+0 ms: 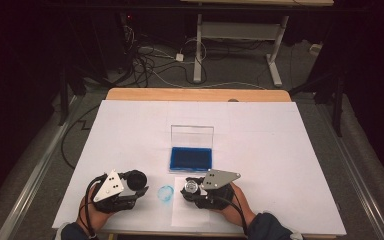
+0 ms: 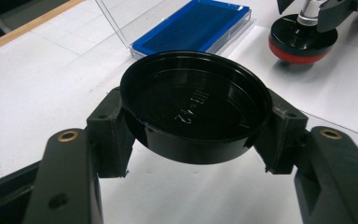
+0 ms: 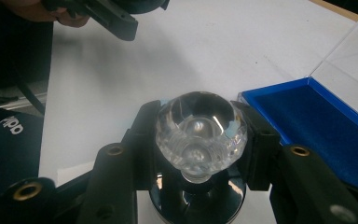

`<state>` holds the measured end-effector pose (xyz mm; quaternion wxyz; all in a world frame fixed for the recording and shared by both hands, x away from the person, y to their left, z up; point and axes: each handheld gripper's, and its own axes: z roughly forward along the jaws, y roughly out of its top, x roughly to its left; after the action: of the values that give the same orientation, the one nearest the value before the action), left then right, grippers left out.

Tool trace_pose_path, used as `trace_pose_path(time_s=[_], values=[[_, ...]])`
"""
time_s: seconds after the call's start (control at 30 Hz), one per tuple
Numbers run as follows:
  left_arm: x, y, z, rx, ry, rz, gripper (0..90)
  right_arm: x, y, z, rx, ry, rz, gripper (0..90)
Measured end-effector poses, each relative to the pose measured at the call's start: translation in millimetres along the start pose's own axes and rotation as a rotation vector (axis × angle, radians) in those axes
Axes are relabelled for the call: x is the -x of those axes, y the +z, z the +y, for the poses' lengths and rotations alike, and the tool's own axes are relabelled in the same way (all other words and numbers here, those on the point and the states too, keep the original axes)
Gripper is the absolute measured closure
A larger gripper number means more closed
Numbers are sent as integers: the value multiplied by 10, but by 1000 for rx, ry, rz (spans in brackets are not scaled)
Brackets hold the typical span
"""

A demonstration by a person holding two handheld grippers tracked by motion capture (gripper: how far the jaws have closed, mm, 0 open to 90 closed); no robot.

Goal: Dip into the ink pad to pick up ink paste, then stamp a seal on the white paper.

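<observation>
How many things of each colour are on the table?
Black: 1, the round cap held in the left claw
Black with a clear knob: 1, the stamp held in the right claw
Blue: 2, the ink pad case and the round stamped mark
White: 1, the small paper sheet
Total: 5

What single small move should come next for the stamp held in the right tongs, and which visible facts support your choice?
Probably lift the stamp off the white paper sheet. The right tongs grip its clear knob, and its base seems to rest on the sheet. The left tongs hold the black cap aside, and the blue ink pad lies open just beyond, should it need inking.
</observation>
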<state>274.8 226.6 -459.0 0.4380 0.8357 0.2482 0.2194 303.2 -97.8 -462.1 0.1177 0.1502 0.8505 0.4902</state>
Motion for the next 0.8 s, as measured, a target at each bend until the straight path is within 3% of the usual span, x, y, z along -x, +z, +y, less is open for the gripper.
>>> trace_pose_path(time_s=[0.33,0.8], values=[[3,-18,0,4,-1,4,361,4,-36,-24,12,1,4,565],[17,-10,13,-2,13,0,361,-2,41,-99,-14,-2,25,564]])
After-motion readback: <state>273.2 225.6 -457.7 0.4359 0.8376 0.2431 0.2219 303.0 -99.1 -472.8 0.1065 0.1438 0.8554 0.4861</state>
